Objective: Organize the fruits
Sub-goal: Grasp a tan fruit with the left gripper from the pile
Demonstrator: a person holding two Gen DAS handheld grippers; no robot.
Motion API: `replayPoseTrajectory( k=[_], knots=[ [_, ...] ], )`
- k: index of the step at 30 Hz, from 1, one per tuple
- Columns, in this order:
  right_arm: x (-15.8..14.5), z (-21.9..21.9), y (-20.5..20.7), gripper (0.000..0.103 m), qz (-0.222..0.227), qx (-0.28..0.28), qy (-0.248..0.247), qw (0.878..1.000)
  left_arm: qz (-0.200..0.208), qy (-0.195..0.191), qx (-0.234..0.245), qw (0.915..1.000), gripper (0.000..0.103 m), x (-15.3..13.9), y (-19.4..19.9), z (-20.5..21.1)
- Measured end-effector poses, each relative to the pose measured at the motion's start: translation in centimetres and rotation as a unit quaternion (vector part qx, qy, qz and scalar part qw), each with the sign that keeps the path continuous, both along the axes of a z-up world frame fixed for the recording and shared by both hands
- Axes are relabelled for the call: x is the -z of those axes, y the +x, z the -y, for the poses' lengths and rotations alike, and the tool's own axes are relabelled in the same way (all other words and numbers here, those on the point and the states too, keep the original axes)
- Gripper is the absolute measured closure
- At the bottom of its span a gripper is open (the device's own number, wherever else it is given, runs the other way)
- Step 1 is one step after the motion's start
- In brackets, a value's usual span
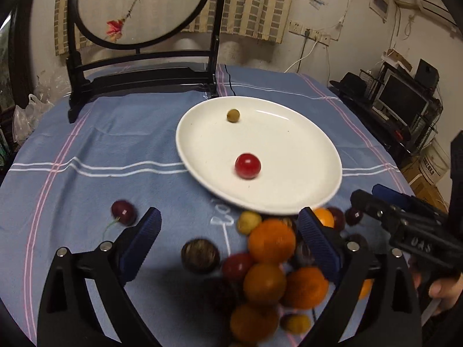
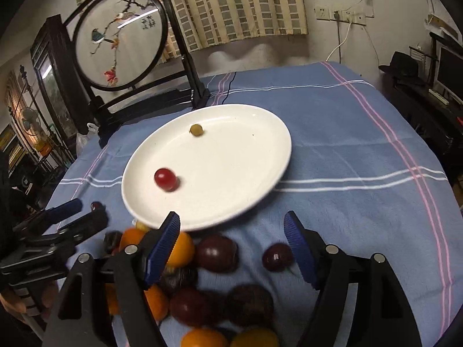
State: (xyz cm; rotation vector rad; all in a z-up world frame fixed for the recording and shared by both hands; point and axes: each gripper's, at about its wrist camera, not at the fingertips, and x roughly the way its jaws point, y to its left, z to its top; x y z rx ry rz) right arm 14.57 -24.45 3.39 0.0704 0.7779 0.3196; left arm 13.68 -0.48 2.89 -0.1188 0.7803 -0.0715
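A white plate (image 1: 303, 144) on the blue cloth holds a red cherry tomato (image 1: 247, 165) and a small green fruit (image 1: 233, 115); both also show in the right wrist view, the tomato (image 2: 165, 179) blurred and the green fruit (image 2: 196, 130) behind it. A pile of oranges (image 1: 271, 241), dark plums (image 2: 216, 252) and small fruits lies in front of the plate (image 2: 260, 144). My left gripper (image 1: 228, 225) is open and empty above the pile. My right gripper (image 2: 231, 228) is open and empty above the pile's right side. A dark cherry (image 1: 123, 212) lies apart at the left.
A black wooden stand with a round embroidered screen (image 1: 139, 5) stands at the table's back left. The right gripper's body (image 1: 405, 225) shows at the right of the left wrist view. Shelves with a monitor (image 1: 402, 101) stand beyond the table's right edge.
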Motion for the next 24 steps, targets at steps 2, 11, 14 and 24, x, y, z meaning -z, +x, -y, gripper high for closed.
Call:
replayPoseTrajectory(
  k=[2, 11, 14, 24],
  knots=[
    [0.4, 0.4, -1.4, 0.027, 0.002, 0.001, -0.001, 1.000, 0.006, 0.000, 0.001, 1.0000, 0.008, 0.6, -2.2, -0.5],
    [2.7, 5.1, -7.8, 0.021, -0.004, 0.026, 0.117, 0.993, -0.050, -0.010, 0.036, 0.9981, 0.008, 4.5, -7.2, -0.6],
    [2.9, 5.0, -8.5, 0.021, -0.010, 0.036, 0.100, 0.994, -0.057, -0.009, 0.047, 0.9972, 0.008, 4.8, -7.9, -0.2],
    [2.5, 2.2, -10.7, 0.019, -0.012, -0.021, 0.030, 0.999, -0.080, 0.026, 0.083, 0.9930, 0.075, 5.3, -8.3, 1.8]
  ],
)
